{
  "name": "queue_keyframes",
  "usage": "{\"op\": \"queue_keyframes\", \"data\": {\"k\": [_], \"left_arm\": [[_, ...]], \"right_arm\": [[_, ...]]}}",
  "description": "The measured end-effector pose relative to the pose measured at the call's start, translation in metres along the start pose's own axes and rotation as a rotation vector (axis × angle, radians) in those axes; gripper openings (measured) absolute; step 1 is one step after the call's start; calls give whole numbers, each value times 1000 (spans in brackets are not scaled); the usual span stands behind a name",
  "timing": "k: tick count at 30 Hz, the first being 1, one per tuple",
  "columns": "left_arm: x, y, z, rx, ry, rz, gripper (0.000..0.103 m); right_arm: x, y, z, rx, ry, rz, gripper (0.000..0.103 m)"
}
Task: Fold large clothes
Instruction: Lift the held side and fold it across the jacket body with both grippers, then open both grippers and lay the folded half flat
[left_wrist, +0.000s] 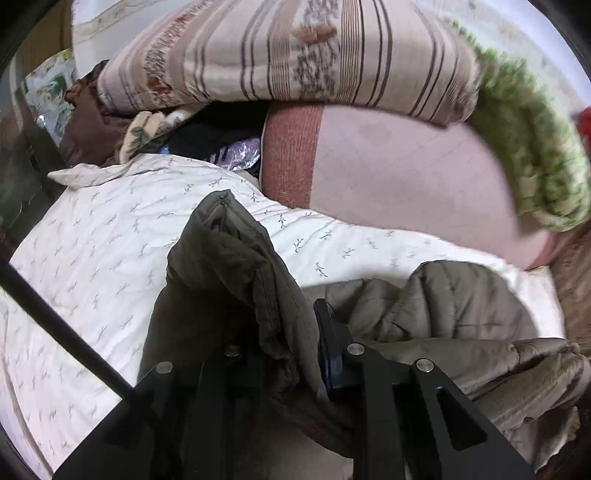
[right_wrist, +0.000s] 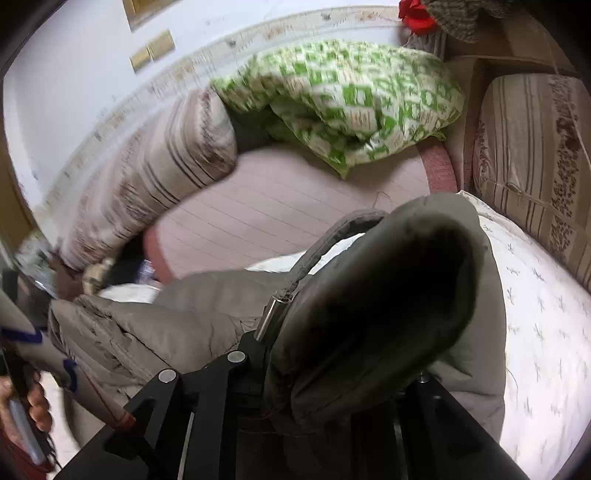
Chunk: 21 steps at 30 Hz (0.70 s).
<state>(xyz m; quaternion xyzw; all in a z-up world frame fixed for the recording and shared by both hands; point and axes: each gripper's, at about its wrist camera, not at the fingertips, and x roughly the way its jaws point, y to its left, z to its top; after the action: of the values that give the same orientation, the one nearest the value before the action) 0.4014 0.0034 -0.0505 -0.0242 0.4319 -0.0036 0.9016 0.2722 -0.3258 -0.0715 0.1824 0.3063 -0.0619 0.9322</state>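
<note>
A large olive-grey padded jacket (left_wrist: 443, 317) lies on a bed with a white leaf-print sheet (left_wrist: 96, 236). My left gripper (left_wrist: 288, 332) is shut on a bunched fold of the jacket, which rises between its fingers; the right finger (left_wrist: 332, 350) shows, the left one is hidden by fabric. In the right wrist view my right gripper (right_wrist: 303, 354) is shut on another thick fold of the jacket (right_wrist: 369, 295), held above the sheet (right_wrist: 546, 332). A metal zipper pull (right_wrist: 271, 319) hangs by the left finger. The fabric covers the right finger.
A striped brown-and-cream duvet (left_wrist: 288, 55) and a green-patterned quilt (right_wrist: 351, 96) are piled at the back on a pink mattress (left_wrist: 399, 170). A striped cushion (right_wrist: 535, 162) lies at the right. Dark clothes (left_wrist: 207, 140) sit at the left. The person's hand (right_wrist: 26, 406) shows at the left edge.
</note>
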Motion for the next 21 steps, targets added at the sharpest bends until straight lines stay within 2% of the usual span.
{"op": "queue_keyframes", "data": {"k": [5,9,15,17,21], "left_arm": [[44,-15,6,19,5,68,27],[71,-12,12,-29,32,52,32],[99,-9,12,-80,64,29,41],[103,-7,12,-93,81,18,41],[79,4,22,-116,75,-17,42]], "right_arm": [[58,-15,1,30,52,-50,21],[84,-31,4,88,69,6,23],[98,-48,3,162,77,117,32],[97,-47,5,167,74,151,40],[78,-38,17,166,30,187,49]]}}
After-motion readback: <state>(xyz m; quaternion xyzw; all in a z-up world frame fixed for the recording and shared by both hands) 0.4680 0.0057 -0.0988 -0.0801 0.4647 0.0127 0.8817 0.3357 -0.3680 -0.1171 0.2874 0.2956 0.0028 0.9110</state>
